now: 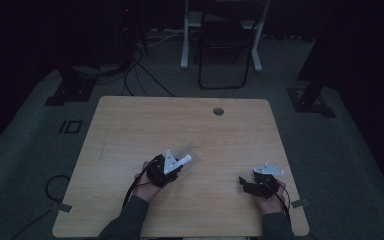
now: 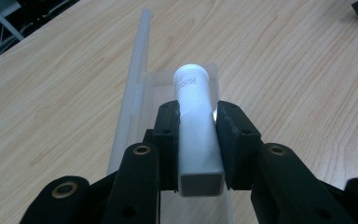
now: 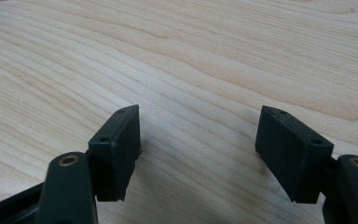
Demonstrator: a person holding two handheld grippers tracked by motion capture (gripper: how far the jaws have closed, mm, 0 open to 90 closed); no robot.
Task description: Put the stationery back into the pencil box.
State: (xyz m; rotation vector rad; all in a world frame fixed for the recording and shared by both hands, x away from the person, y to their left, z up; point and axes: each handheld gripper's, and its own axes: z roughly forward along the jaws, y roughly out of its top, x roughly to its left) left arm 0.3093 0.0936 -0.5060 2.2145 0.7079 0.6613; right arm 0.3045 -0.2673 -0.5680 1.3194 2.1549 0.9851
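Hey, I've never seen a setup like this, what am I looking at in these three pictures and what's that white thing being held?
A person sits at a wooden table with a hand-held two-jaw gripper in each hand. The high view looks down from above; the other two come from cameras riding on each gripper. The left gripper is clamped on a white tube, round at its far end and square at its near end, above a clear plastic bag lying on the table. The right gripper stands open with nothing between its jaws, just bare wood beneath.
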